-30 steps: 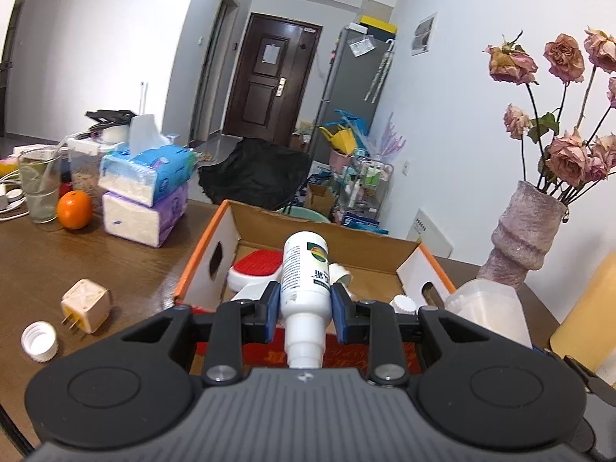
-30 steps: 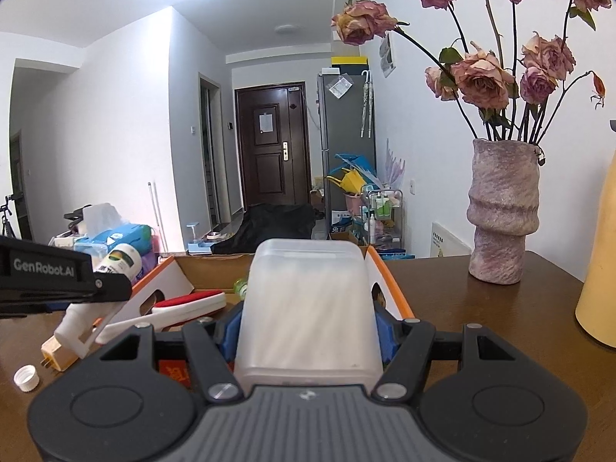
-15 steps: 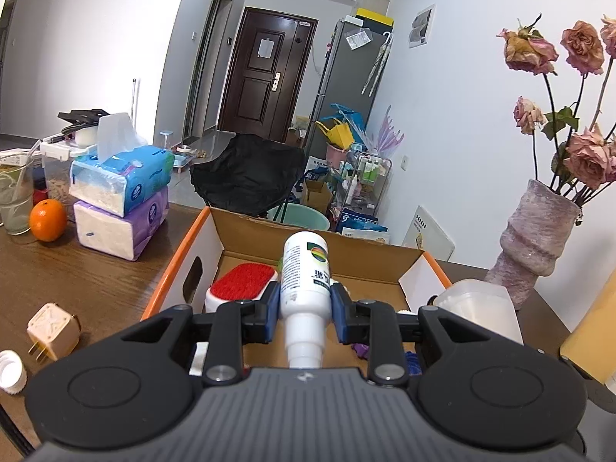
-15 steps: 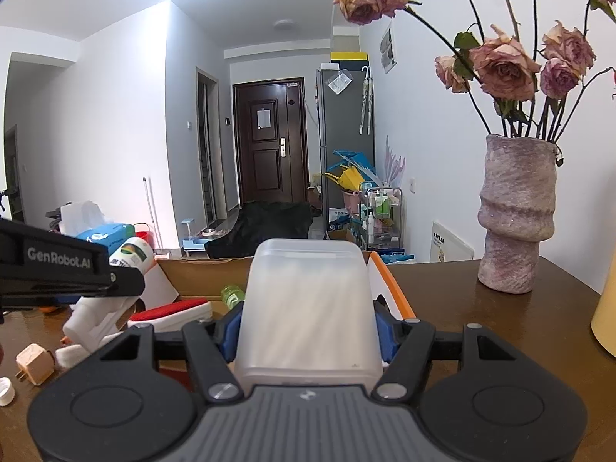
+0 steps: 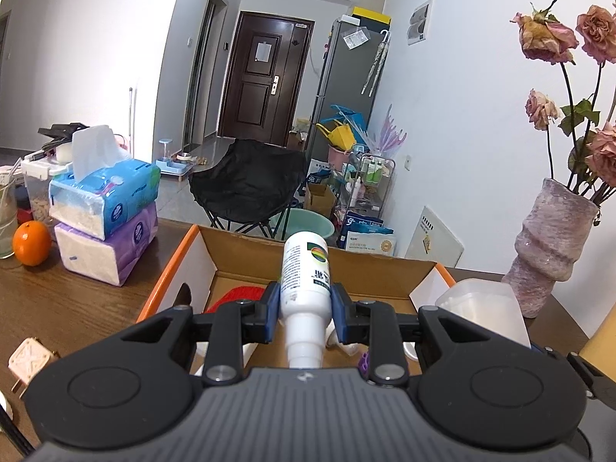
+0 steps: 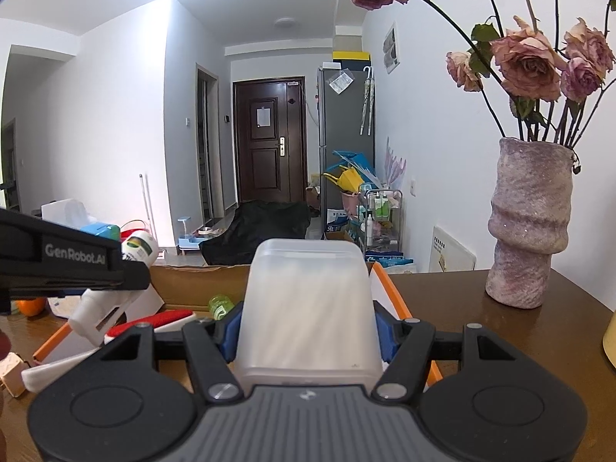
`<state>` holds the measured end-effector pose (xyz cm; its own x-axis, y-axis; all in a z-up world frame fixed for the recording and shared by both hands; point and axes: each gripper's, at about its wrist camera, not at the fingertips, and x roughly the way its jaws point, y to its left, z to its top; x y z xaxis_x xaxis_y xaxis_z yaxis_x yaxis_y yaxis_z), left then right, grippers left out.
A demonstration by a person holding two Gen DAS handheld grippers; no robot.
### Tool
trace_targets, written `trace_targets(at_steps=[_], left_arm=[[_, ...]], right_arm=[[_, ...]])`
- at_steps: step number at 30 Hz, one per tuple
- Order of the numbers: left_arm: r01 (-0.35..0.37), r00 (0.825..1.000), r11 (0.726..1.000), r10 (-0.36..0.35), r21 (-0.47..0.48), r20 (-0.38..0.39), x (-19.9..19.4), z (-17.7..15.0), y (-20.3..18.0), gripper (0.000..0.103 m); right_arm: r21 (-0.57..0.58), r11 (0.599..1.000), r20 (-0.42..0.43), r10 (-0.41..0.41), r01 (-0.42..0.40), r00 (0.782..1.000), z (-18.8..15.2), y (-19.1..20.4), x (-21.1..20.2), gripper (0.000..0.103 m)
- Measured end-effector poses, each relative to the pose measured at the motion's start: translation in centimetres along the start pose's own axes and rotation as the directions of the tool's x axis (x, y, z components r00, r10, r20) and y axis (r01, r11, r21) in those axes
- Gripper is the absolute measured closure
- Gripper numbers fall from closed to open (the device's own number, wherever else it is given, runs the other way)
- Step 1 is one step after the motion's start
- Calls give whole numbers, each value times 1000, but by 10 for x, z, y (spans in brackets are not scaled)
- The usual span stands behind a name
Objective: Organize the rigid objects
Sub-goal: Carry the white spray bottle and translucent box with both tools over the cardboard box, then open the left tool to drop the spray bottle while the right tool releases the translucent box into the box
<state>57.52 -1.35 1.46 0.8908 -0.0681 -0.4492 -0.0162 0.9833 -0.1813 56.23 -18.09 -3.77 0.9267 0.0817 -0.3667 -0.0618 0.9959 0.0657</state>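
The left hand-held gripper is clenching a white bottle at centre frame, its blue pads gripping the lower body just above the narrow neck, base pointing away over the cardboard box. The bottle is looking like stiff, smooth plastic, probably light and a bit slippery; gripping the straight labelled body rather than the tapering neck is likely keeping it from sliding out.

The right hand-held gripper is grasping a translucent plastic container in the lower centre of its view, pads pressing on its two side walls. Its thin walls may be flexing under pressure, so a moderate squeeze low on the sides seems safest. Both things are hanging above the box's near edge, over the brown worktop.
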Motion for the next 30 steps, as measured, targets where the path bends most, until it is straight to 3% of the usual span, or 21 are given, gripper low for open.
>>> trace_targets(at_steps=[15,28,30], left_arm=[[-58,998,997,57,60,9,32,7,-8,74],[-90,995,990,94,111,-28,55,4,-8,74],[-90,995,990,94,108,-28,54,5,-6,65]], right_arm=[[-35,999,-3,4,-4,1000,5,3,26,39],[-40,999,-45,-12,10,999,3,-4,44,39],[-40,999,-77,-4,1,997,3,-7,47,39]])
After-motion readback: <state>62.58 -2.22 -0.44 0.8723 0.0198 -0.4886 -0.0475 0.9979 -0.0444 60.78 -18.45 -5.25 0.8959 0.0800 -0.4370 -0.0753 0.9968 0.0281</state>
